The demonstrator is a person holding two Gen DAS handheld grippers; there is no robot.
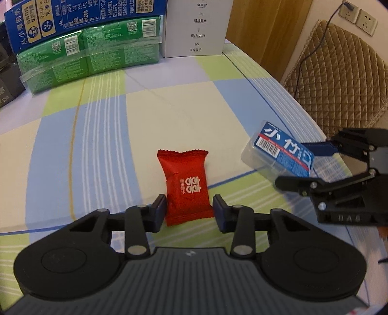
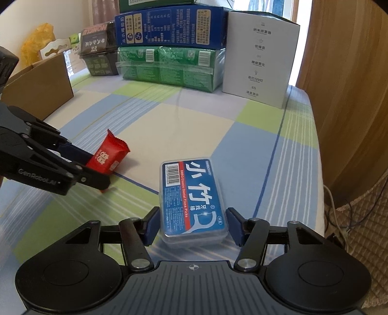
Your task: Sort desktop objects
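A red candy packet (image 1: 186, 184) lies on the chequered tablecloth (image 1: 169, 109). My left gripper (image 1: 189, 212) is shut on it, one blue pad against each long side. In the right wrist view the same packet (image 2: 109, 152) sits pinched between the left gripper's (image 2: 98, 169) fingers at the left. A clear floss pick box (image 2: 191, 193) with a blue label rests flat near the table's right side. My right gripper (image 2: 193, 225) is shut on its near end, pads on both sides. The left wrist view shows that box (image 1: 278, 150) inside the right gripper (image 1: 293, 164).
Along the back stand green wrapped packs (image 1: 92, 58), a blue carton (image 1: 72, 19) on top and a white box (image 1: 196, 26). An open cardboard box (image 2: 41, 89) and black boxes (image 2: 97, 48) stand at the left. A quilted chair (image 1: 339, 80) is beyond the table's right edge.
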